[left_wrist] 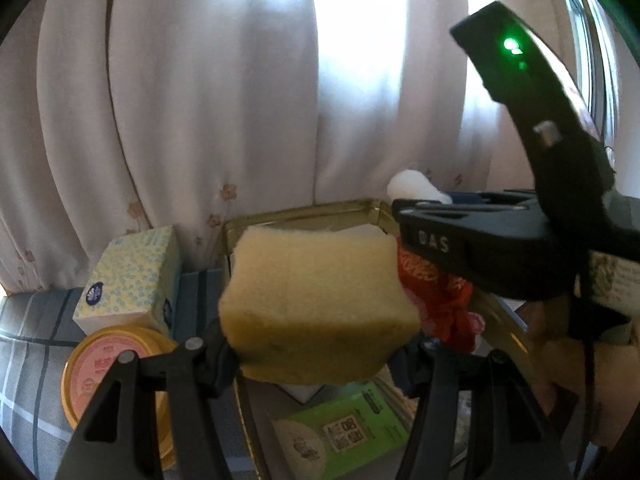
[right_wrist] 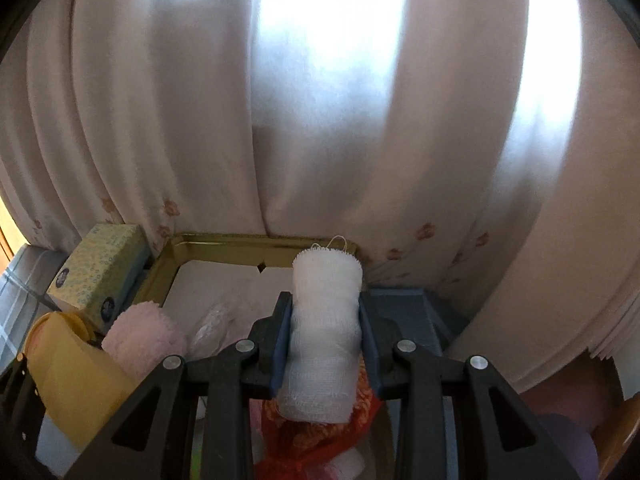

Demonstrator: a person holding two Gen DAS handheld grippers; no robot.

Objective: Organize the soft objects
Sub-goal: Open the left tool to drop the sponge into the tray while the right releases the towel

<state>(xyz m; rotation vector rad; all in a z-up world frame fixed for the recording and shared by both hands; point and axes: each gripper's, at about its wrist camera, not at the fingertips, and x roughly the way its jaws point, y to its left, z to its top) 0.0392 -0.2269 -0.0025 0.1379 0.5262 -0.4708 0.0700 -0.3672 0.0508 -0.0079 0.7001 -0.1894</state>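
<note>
Left hand-held gripper (left_wrist: 320,354) grasps a yellow sponge (left_wrist: 318,308), held above the gold tray (left_wrist: 304,214). Right hand-held gripper (right_wrist: 326,344) is clenched on a white gauze roll (right_wrist: 324,332), above a red cloth (right_wrist: 320,440). A tissue box (right_wrist: 98,274) stands beside the tray.

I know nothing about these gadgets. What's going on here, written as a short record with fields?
Left gripper: shut on a yellow sponge, held above the gold tray
Right gripper: shut on a white gauze roll, which stands up between the blue pads
In the tray: a red patterned cloth, a pink fluffy roll, a green packet
Beside the tray: a tissue box, a round yellow tin
Background: pale curtain with light behind
</note>
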